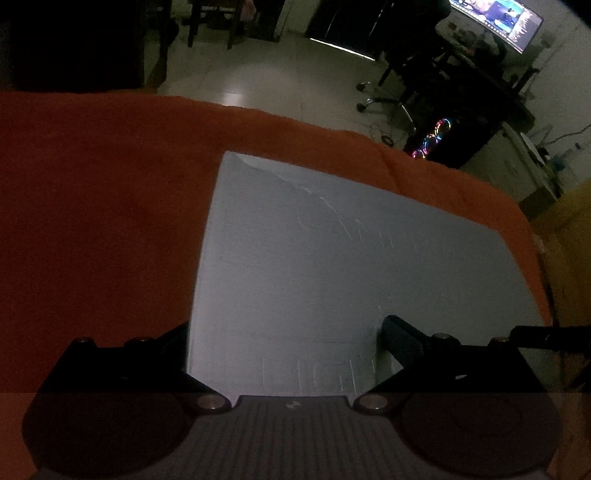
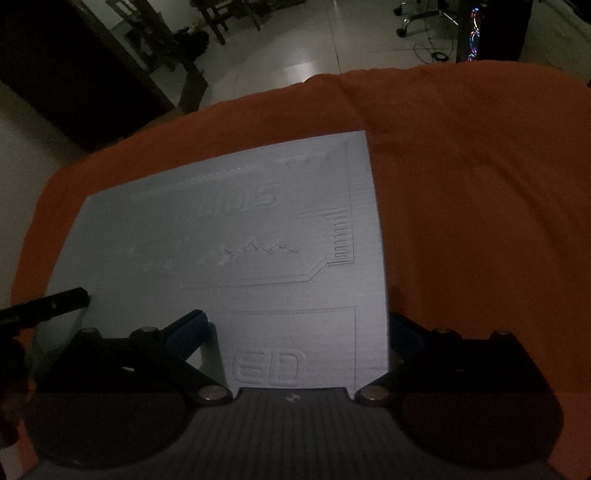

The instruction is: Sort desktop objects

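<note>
The light is dim. A pale grey board [image 1: 332, 258] with embossed lines and letters lies flat on an orange cloth [image 1: 92, 221]. My left gripper [image 1: 288, 339] is open; its left finger sits over the cloth by the board's left edge and its right finger [image 1: 402, 343] over the board. In the right wrist view the same grey board [image 2: 240, 229] fills the middle. My right gripper [image 2: 295, 332] is open too, its left finger [image 2: 188, 332] above the board and its right finger past the board's right edge. Neither gripper holds anything.
The orange cloth [image 2: 480, 221] covers the table and drops off at its far edge. Beyond lie a tiled floor [image 1: 258, 74], an office chair [image 1: 399, 74], a lit monitor [image 1: 498, 22] and a glowing computer case [image 1: 436, 136]. A black gripper part [image 2: 48, 306] pokes in at the left.
</note>
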`<move>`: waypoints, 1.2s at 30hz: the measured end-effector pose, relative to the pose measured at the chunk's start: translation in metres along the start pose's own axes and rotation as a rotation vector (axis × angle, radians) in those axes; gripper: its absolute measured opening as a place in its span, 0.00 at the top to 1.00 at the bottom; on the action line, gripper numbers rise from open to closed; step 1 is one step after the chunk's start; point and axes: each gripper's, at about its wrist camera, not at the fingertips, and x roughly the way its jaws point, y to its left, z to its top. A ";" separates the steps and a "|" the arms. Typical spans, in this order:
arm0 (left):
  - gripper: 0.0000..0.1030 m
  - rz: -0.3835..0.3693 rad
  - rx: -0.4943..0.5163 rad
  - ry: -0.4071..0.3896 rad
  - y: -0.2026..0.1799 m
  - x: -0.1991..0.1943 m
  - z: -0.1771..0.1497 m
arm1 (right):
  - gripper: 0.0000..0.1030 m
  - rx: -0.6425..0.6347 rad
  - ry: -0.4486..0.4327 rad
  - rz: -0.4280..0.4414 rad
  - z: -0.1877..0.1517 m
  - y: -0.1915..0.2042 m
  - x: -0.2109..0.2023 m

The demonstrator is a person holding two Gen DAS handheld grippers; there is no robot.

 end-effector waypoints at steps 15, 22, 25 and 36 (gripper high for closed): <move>0.00 0.050 0.070 -0.007 -0.026 -0.036 -0.093 | 0.00 0.035 0.005 -0.029 -0.105 -0.003 -0.038; 0.00 0.125 0.132 -0.047 -0.028 -0.026 -0.130 | 0.00 0.070 0.009 -0.060 -0.126 -0.004 -0.002; 0.00 0.156 0.190 -0.093 -0.031 -0.028 -0.142 | 0.00 0.073 0.015 -0.076 -0.131 -0.001 0.013; 0.02 0.313 0.341 -0.216 -0.053 -0.059 -0.177 | 0.00 0.036 -0.060 -0.147 -0.132 0.027 0.002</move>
